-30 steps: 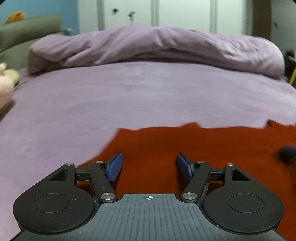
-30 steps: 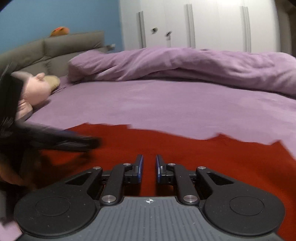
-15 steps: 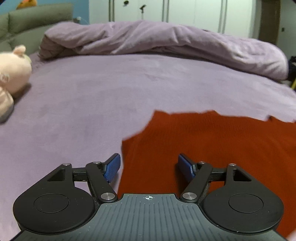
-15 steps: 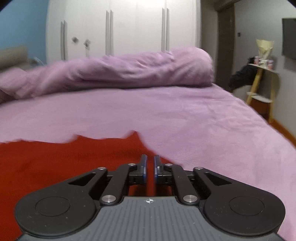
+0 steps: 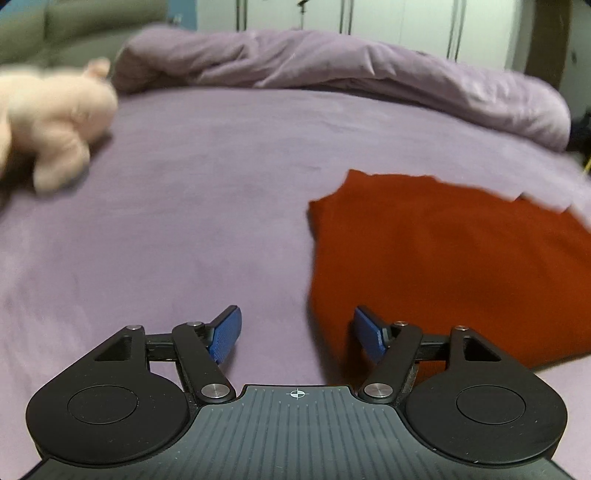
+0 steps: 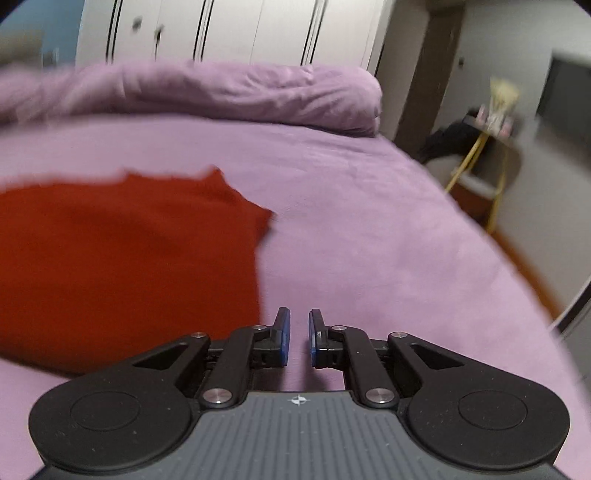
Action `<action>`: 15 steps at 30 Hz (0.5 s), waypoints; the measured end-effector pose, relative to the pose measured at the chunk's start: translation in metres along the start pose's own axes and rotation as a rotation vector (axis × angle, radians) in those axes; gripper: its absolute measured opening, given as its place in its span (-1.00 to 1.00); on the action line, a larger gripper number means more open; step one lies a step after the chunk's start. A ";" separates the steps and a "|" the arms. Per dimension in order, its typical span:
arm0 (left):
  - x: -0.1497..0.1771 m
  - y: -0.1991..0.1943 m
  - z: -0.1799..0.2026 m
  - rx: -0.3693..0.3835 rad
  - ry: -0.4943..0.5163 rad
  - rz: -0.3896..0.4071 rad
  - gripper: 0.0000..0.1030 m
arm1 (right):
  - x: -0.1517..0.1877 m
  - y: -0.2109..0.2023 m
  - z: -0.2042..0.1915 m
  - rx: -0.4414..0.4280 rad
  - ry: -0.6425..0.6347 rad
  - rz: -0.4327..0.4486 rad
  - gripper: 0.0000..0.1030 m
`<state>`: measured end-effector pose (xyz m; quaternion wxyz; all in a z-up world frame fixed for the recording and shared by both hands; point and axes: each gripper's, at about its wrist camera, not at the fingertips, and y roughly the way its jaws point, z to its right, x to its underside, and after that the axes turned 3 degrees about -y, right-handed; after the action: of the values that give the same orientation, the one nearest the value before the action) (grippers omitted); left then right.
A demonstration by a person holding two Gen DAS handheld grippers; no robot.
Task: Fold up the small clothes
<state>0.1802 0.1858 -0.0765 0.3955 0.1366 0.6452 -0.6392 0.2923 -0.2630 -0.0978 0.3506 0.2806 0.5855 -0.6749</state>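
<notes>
Left wrist view, left to right. A pink plush toy point(image 5: 55, 122) is lying blurred at the upper left of the frame on the purple bed sheet point(image 5: 207, 206). A rumpled purple duvet point(image 5: 332, 70) is stretching across the top, with white wardrobe doors point(image 5: 399, 22) standing behind it. The left gripper point(image 5: 297, 334) is sitting at bottom centre with its blue pads point(image 5: 225, 338) spread wide, nothing between them but bare sheet and the garment's near edge. The red garment point(image 5: 443, 266) is lying flat on the sheet in the right half of the frame; its left edge is running down to just beside the right-hand pad, and whether that pad is touching the cloth cannot be told.

Right wrist view, left to right. The red garment point(image 6: 122, 258) is filling the left half of the frame, flat on the sheet point(image 6: 369, 240), its far corner poking out toward centre. The right gripper point(image 6: 299, 338) is sitting at bottom centre, its pads point(image 6: 282, 334) drawn nearly together with only a thin slit of purple sheet showing between them, pinching nothing. The garment's right edge is lying just left of the fingers. The duvet point(image 6: 240, 92) is bunching along the top. At the upper right a yellow-legged stand point(image 6: 476, 158) with dark cloth draped on it is standing by the wall, blurred.
</notes>
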 end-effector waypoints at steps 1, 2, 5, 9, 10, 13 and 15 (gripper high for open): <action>0.002 -0.005 -0.007 0.068 -0.073 -0.028 0.41 | -0.002 -0.008 -0.005 -0.030 0.021 0.017 -0.83; 0.005 -0.007 -0.012 0.125 -0.135 -0.055 0.41 | -0.005 -0.014 -0.010 -0.061 0.028 0.033 -0.83; 0.015 0.004 -0.025 0.322 -0.349 -0.174 0.39 | -0.014 -0.032 -0.046 -0.189 0.040 0.080 -0.83; 0.018 0.033 -0.032 0.393 -0.543 -0.209 0.28 | -0.026 -0.040 -0.110 -0.383 0.028 0.091 -0.83; 0.016 0.038 -0.034 0.401 -0.584 -0.200 0.25 | -0.027 -0.041 -0.124 -0.409 0.021 0.087 -0.83; 0.013 0.051 -0.042 0.418 -0.699 -0.181 -0.04 | -0.028 -0.036 -0.166 -0.492 0.022 0.063 -0.83; 0.014 0.058 -0.047 0.431 -0.762 -0.174 -0.23 | -0.027 -0.032 -0.190 -0.531 0.037 0.041 -0.88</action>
<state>0.1951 0.2332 -0.1331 0.5121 -0.0840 0.3145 -0.7949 0.2768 -0.0697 -0.0872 0.4147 0.2027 0.7426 -0.4852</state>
